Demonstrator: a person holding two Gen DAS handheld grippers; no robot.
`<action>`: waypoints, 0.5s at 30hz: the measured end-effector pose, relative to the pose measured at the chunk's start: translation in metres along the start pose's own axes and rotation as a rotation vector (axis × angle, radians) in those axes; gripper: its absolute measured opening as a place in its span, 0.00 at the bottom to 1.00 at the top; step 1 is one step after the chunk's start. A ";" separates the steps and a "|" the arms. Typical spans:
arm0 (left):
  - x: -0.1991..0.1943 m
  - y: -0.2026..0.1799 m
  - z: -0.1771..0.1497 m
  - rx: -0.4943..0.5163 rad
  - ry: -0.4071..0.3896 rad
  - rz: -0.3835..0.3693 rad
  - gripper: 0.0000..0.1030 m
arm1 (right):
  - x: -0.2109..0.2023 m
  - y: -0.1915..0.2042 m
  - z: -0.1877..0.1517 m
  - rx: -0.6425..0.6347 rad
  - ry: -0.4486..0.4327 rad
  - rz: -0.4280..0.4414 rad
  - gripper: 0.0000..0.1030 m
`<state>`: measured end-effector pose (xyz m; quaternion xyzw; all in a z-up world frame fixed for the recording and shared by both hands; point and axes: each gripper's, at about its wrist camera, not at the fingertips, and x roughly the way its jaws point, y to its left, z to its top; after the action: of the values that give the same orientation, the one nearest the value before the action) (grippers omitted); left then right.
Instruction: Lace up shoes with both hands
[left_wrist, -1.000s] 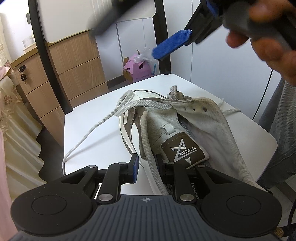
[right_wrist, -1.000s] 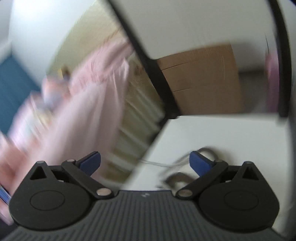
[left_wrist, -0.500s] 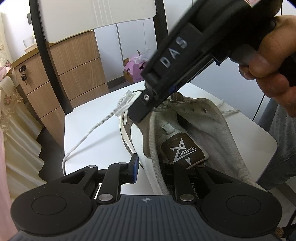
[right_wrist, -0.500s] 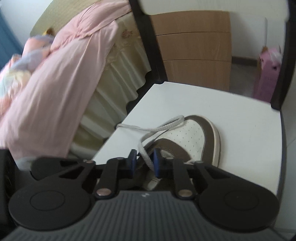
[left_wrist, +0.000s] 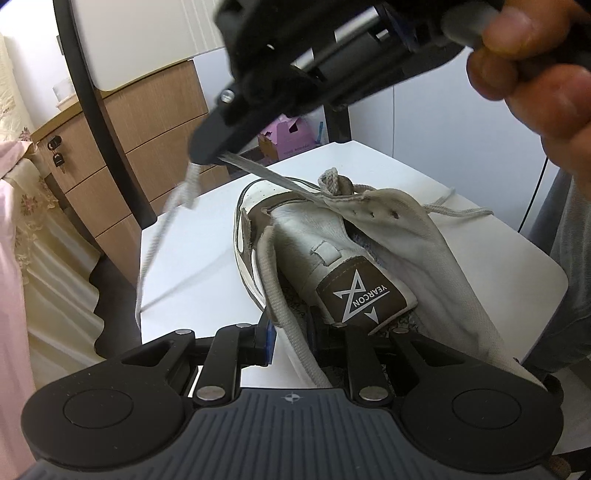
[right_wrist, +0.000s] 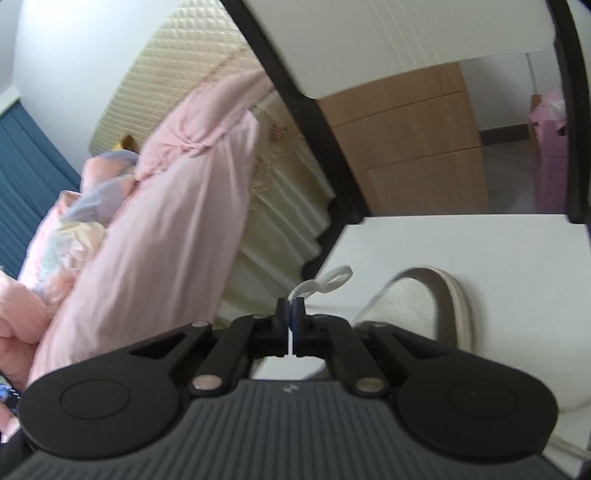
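Observation:
A white and brown sneaker (left_wrist: 332, 236) lies on a small white table (left_wrist: 192, 280), its tongue with the brown logo patch towards me. My left gripper (left_wrist: 291, 332) is shut on the padded left edge of the shoe's opening. My right gripper (left_wrist: 207, 155), held by a hand (left_wrist: 535, 81), hangs above the toe, shut on the white lace (left_wrist: 266, 175). The lace runs taut from the front eyelets to its tip, and the loose tail (left_wrist: 155, 251) drops over the table's left edge. In the right wrist view a short loop of lace (right_wrist: 321, 284) sticks out past the shut gripper (right_wrist: 291, 310), with the shoe's toe (right_wrist: 424, 295) below right.
A black chair frame (left_wrist: 99, 122) and wooden drawers (left_wrist: 147, 140) stand behind the table, with a pink box (left_wrist: 284, 140) on the floor. A bed with a pink blanket (right_wrist: 166, 221) lies to the left. The other lace end (left_wrist: 461, 211) trails to the right of the shoe.
My right gripper came down open over the lace by the toe, shut on it and lifted it up and left, pulling it taut. My left gripper kept its hold on the shoe.

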<state>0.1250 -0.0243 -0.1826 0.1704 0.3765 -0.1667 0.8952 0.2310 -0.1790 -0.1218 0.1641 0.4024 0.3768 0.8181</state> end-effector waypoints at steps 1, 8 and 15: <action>0.000 -0.001 0.000 0.005 0.001 0.005 0.19 | 0.002 0.001 0.000 -0.002 0.002 0.005 0.02; 0.002 -0.005 0.003 0.031 0.008 0.002 0.19 | -0.005 0.022 0.008 -0.022 -0.082 0.182 0.02; 0.003 -0.005 0.003 0.020 0.014 0.007 0.19 | -0.009 0.031 0.017 -0.011 -0.120 0.268 0.02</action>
<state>0.1267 -0.0308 -0.1843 0.1817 0.3805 -0.1663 0.8914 0.2254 -0.1649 -0.0889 0.2343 0.3251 0.4743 0.7839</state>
